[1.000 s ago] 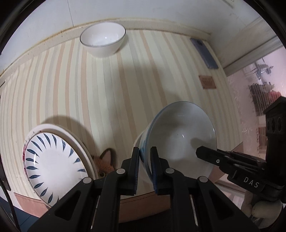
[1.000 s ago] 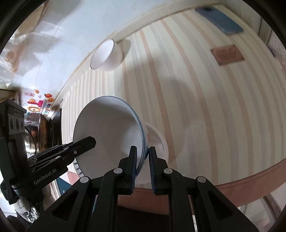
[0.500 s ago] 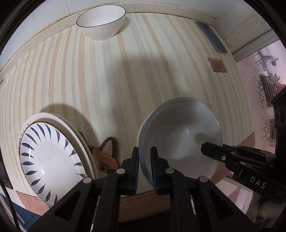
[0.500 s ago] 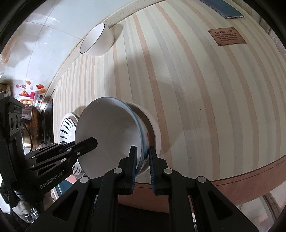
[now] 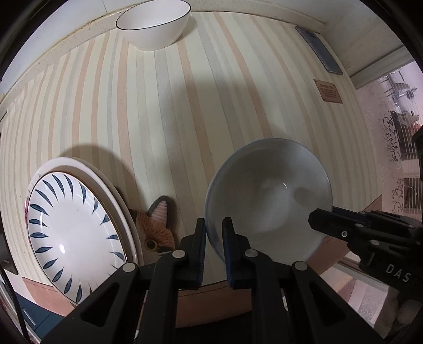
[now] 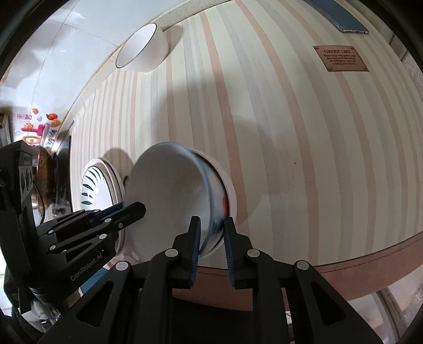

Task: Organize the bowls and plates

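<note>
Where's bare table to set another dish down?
Free: the wide striped middle of the table, between the far white bowl, the plaque and the near dishes. Crowded: the near edge, with stacked plates, fox coaster and nested bowls.

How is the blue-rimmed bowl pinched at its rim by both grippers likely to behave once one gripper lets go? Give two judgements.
The blue-rimmed bowl looks glazed and smooth, so its rim could slip between the left gripper pads. It looks rigid ceramic, probably fragile if dropped. With the right gripper just opening, it may settle into the bowl beneath.
</note>
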Demonstrator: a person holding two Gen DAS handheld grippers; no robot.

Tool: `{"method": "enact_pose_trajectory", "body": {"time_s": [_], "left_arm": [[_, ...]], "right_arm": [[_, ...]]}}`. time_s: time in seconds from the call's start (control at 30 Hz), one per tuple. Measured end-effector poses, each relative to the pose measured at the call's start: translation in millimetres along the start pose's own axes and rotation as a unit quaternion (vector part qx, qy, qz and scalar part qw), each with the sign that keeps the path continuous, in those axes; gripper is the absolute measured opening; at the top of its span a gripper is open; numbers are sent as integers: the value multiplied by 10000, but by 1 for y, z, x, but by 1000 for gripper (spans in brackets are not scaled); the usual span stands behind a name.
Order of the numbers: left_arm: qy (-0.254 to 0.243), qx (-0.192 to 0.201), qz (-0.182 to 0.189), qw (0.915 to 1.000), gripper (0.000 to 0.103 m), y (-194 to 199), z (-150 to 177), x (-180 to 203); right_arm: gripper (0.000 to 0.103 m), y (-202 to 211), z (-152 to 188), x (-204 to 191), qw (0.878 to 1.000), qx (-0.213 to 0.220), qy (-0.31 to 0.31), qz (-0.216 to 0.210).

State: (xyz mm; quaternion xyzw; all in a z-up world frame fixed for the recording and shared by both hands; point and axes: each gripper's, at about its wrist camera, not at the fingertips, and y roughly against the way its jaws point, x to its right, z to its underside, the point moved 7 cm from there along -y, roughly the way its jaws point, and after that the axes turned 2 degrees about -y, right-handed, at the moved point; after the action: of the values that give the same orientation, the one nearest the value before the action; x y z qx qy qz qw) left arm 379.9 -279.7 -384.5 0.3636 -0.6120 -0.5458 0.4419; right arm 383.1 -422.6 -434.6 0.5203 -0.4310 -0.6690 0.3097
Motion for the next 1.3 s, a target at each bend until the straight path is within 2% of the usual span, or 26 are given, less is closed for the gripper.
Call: {"method": "enact_pose_trajectory", "body": {"time_s": [0.1,0.2,0.27,0.3,0.33,0.4,0.47,0.6,0.67,0.77,0.83,0.87,0.9,0.93,1.07,1.3], "left_arm": [[63,-13,60,10000,10,6,-1,-2],[280,240,146,9992,11,29,-15,-15],[571,469,233,9970,13,48,-35,-31],[773,590,210,9950,22,57,-51,-44],[919,699,195,9931,24,61,-65,-54],[1171,938,123,9886,24,67,-96,-76],[1458,1097,71,9832,24,64,-133,-103],[1898,934,249,9771,24,33,-188,-133],[2127,727,375,9737,24,12,-203,-146],[2276,550,505,9709,24,-12,-219,-154],[2295,544,482,9706,24,-21,-225,-155],[2310,608,481,9699,19,-25,-227,-156],[2299,650,503,9697,15,-25,-227,-154],[2235,694,406,9714,15,-25,-225,-152],[1973,825,217,9766,14,-25,-221,-146],[1753,992,147,9794,14,-5,-196,-126]], "right_arm": [[21,4,-2,1,9999,-122,13,-64],[21,23,-14,1,9998,-1,-66,-211],[24,39,-34,-2,9988,190,-177,-414],[25,48,-52,-7,9973,367,-218,-594],[30,52,-66,-11,9961,479,-208,-708],[39,50,-98,-22,9945,597,-143,-846],[40,39,-134,-35,9931,673,-97,-959],[40,3,-203,-61,9919,767,-99,-1003],[40,-11,-232,-72,9898,876,-217,-1106],[40,-35,-266,-82,9905,772,-398,-1064],[40,-48,-277,-88,9915,701,-397,-1018],[39,-53,-281,-90,9920,689,-360,-995],[26,-57,-284,-92,9923,746,-264,-949],[14,-58,-285,-92,9931,848,-202,-790],[13,-54,-281,-96,9928,1061,139,-545],[10,-28,-257,-94,9913,1145,252,-602]]}}
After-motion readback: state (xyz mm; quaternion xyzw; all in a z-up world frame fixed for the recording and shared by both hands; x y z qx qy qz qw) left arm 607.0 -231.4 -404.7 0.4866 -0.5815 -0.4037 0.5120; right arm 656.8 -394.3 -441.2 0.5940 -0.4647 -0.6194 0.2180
